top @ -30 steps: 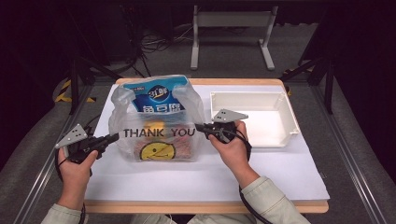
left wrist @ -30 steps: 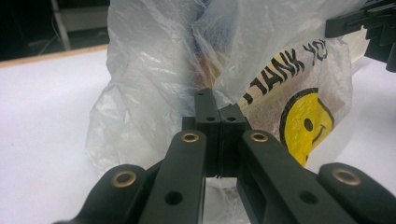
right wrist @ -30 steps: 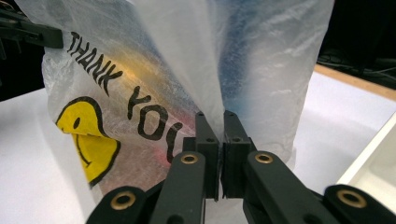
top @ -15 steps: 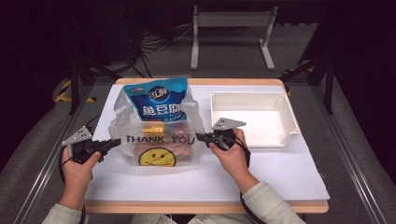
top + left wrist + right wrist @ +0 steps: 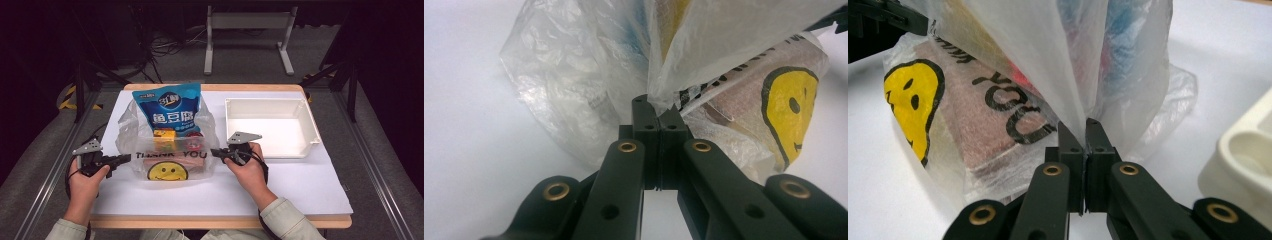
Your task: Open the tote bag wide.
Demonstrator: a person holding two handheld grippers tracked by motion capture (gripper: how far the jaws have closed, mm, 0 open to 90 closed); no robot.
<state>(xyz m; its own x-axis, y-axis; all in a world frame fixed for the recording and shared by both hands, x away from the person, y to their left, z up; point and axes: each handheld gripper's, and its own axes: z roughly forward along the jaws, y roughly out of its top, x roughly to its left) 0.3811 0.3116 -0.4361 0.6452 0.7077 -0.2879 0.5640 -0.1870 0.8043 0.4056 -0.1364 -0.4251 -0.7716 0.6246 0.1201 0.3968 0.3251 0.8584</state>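
A clear plastic bag (image 5: pixel 170 150), printed with a yellow smiley face and the words "THANK YOU", sat on the white table (image 5: pixel 300 190) toward its left half, nearer the front edge than the back. The left gripper (image 5: pixel 122 159) was at the bag's left side, its jaws pressed together with a fold of the thin plastic pinched between them. The right gripper (image 5: pixel 216 152) was at the bag's right side, jaws likewise clamped on a pleat of the film. Both handles were low, close to the tabletop.

A blue snack packet (image 5: pixel 171 110) stood upright in the bag, its top rising above the plastic. In front of it was a small yellow box (image 5: pixel 164 136), and a brown flat pack (image 5: pixel 172 161) lay at the bottom behind the lettering.

An empty white tray (image 5: pixel 310 125) sat toward the table's back right corner, just beyond the right hand.
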